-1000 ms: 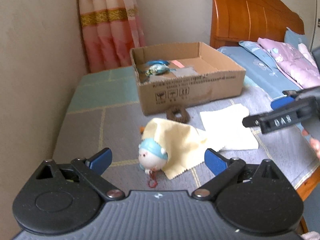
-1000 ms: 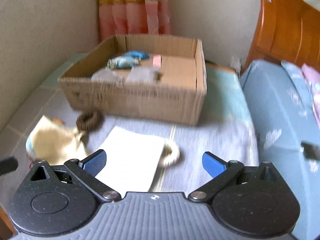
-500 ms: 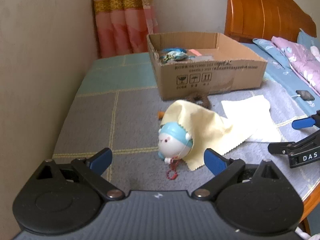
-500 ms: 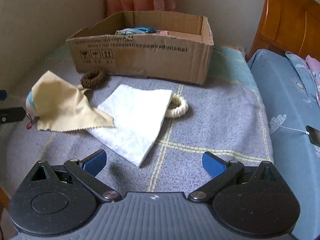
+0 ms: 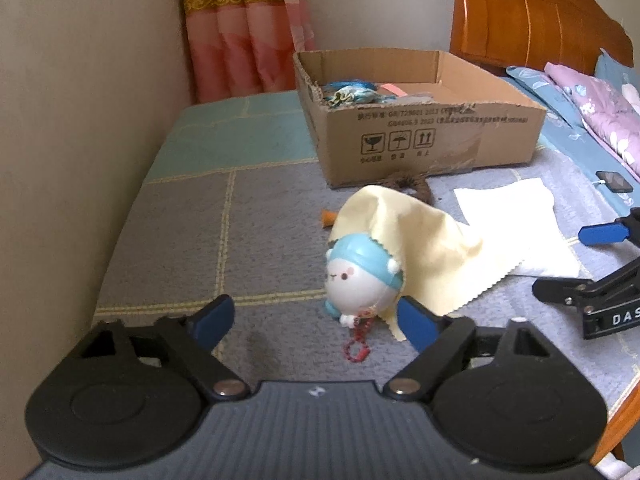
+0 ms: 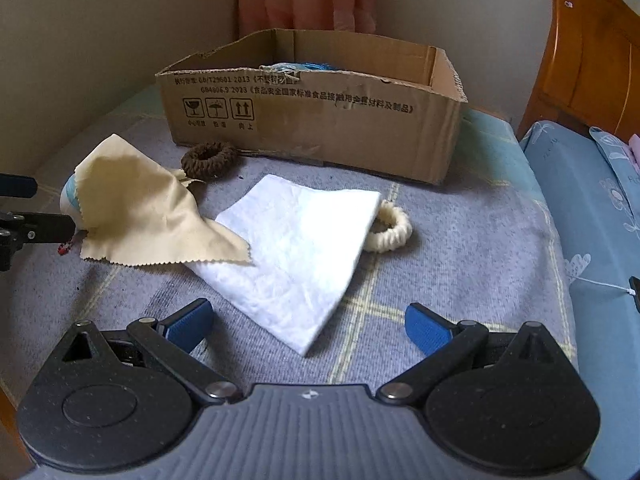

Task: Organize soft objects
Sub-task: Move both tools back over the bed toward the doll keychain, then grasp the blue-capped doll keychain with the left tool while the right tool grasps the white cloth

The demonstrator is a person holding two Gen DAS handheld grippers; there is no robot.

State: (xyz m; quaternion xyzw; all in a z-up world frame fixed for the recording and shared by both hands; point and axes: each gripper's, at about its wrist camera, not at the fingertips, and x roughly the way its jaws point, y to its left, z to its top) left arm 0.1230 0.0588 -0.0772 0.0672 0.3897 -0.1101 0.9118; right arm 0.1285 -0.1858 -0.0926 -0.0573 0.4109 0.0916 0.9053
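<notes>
Both claws spread wide, gripping nothing: left gripper point(image 5: 312, 322) just short of the round plush toy point(image 5: 362, 278), right gripper point(image 6: 308, 326) over the white cloth point(image 6: 298, 250). Risk: yellow cloth point(image 5: 416, 240) draped on toy snagging, dragging along toward the cardboard box point(image 5: 424, 136).

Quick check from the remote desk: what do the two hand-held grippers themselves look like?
Both match. The left hand-held gripper and right hand-held gripper each have a ribbed dark-grey body, two round black speckled hubs, black linkage arms with silver pivots, and blue fingertip pads. White "DAS" lettering marks the right one's side.
</notes>
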